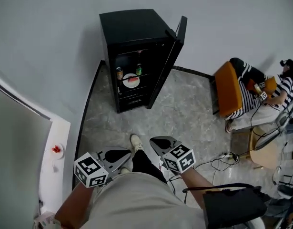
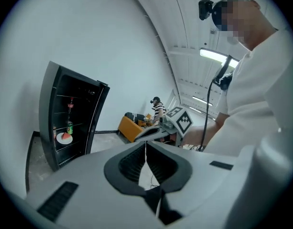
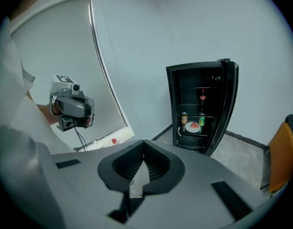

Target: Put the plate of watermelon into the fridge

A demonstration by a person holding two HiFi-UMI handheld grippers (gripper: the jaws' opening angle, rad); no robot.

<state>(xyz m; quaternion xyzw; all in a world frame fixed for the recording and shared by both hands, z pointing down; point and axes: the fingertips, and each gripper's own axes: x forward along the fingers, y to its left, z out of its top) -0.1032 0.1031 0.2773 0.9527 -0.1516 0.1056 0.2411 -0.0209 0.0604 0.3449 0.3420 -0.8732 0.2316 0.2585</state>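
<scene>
The black fridge [image 1: 136, 56] stands against the far wall with its door [image 1: 180, 30] swung open. The plate of watermelon [image 1: 131, 80] rests on a middle shelf inside, between two cans. It also shows as the plate [image 2: 64, 137] in the left gripper view and the plate [image 3: 193, 127] in the right gripper view. Both grippers hang in front of the person's body, well back from the fridge. My left gripper [image 1: 127, 155] is shut and empty, its jaws meeting [image 2: 146, 144]. My right gripper [image 1: 153, 141] is likewise shut with nothing in it [image 3: 144, 144].
A person sits in an orange chair [image 1: 229, 89] at the right. Cables [image 1: 222, 159] lie on the marble floor near a black chair [image 1: 232, 204]. A white ledge [image 1: 58, 128] at the left carries a small dish [image 1: 56, 150] with something red.
</scene>
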